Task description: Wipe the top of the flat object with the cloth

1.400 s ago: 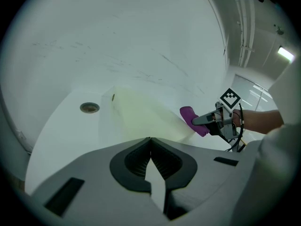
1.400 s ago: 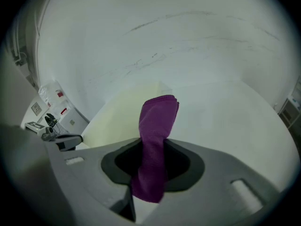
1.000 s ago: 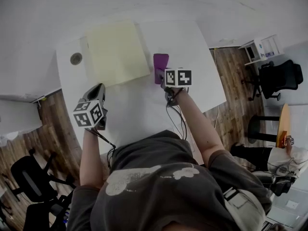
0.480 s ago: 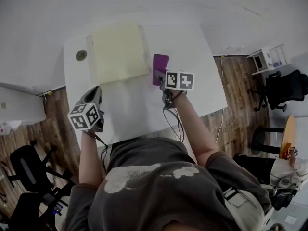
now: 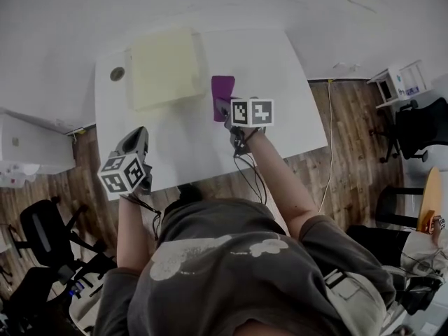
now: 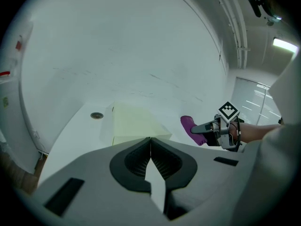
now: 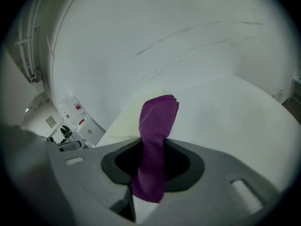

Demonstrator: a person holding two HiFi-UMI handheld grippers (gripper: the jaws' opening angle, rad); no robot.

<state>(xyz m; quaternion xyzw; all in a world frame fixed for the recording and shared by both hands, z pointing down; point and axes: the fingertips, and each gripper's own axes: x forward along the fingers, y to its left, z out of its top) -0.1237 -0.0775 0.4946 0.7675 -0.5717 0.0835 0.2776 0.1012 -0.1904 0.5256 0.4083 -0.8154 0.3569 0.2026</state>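
While the right hand-held gripper [image 5: 225, 109] reaches out over the tabletop [image 5: 280, 75], a purple cloth [image 5: 222, 89] is pinched in its jaws. Right gripper view: the cloth [image 7: 157, 126] runs through the jaw gap as a folded strip. One end sticks out ahead and the other trails back toward the camera. The jaws are closed on it from both sides. Whether the front end touches the tabletop, cannot tell.

Flat object [image 5: 162, 67]: pale yellow, rectangular, lying flat on the far left part of the white tabletop. The cloth sits just beside its right edge, not on it, with a narrow strip of bare tabletop between.

Left hand-held gripper [image 5: 142, 133]: held over the near left edge of the tabletop, well apart from the cloth, pointing toward the flat object. Left gripper view: jaws pressed together with nothing between them. The flat object [image 6: 134, 124] lies ahead, and the cloth [image 6: 188, 125] is off to the right.

Round grommet [image 5: 117, 74] in the tabletop's far left corner, just left of the flat object. Wood floor [image 5: 336, 152] around the tabletop. Office chair [image 5: 420, 126] at far right.
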